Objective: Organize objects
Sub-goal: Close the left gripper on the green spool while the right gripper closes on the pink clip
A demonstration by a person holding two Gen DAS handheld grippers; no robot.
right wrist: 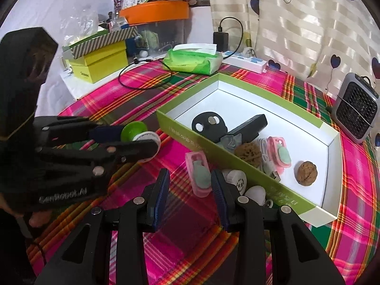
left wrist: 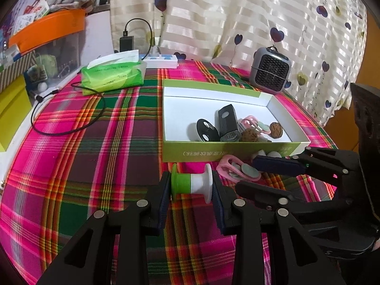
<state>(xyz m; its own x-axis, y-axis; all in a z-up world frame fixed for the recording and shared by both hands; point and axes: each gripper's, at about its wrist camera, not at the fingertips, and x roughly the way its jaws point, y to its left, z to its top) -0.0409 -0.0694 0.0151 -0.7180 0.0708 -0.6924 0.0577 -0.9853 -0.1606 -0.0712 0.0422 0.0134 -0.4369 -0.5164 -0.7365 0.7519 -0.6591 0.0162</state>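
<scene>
Spool [left wrist: 192,182], green at one end and white at the other, lies on its side on the plaid table [left wrist: 90,156], clamped end to end between the jaws of the left gripper [left wrist: 191,191]. To its right, a pink clip [right wrist: 199,173] with a grey-green pad lies on the cloth just in front of the green box [right wrist: 220,144]; the right gripper [right wrist: 190,185] straddles it, jaws partly open, pads not pressing on it. Inside the box lie a black disc [right wrist: 209,124], a black block [right wrist: 251,124], another pink clip [right wrist: 280,150] and two walnuts [right wrist: 307,173]. A small grey heater [right wrist: 356,114] stands beyond the box.
</scene>
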